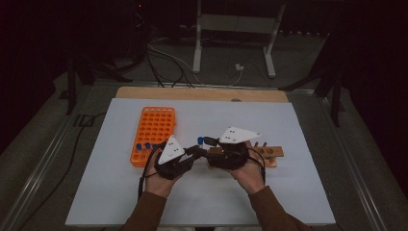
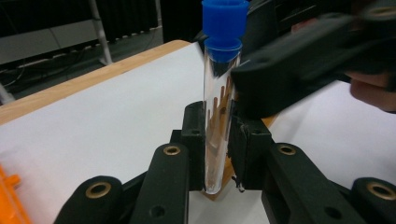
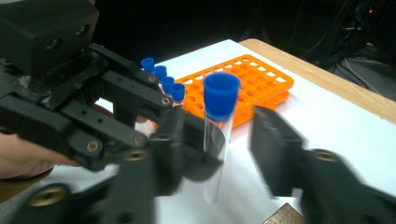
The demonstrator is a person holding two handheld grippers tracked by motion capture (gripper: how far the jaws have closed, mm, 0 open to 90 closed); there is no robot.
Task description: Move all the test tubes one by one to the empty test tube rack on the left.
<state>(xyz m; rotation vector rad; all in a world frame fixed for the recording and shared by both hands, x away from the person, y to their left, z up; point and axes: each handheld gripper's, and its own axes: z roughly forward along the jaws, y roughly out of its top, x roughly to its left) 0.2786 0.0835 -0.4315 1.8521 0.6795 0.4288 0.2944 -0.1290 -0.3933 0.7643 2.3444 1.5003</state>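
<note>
— Fingers (image 2: 196, 140) of your left gripper (image 2: 217, 144) are clamped on the lower part of the clear test tube (image 2: 218, 116), holding it upright with its blue cap (image 2: 224, 21) on top. Why so low on the glass?

— Gripping low leaves the upper tube and cap free for your right gripper (image 3: 233, 144). Its jaws stand apart on either side of the tube, one pad blurred, nothing pressed between them, so you have let go there and the left alone carries the weight.

— So the tube hangs in the air between your hands?

— Yes, above the white mat (image 1: 298, 130), just in front of the wooden stand (image 1: 269, 154) by your right hand (image 1: 248, 175), with the orange rack (image 1: 154, 130) and its capped tubes (image 1: 144, 146) to your left. That looks like a hand-over midway between the two holders.

— Which holder is it bound for?

— You cannot tell from this; keep it vertical and your left grip firm while the right clears away
</note>
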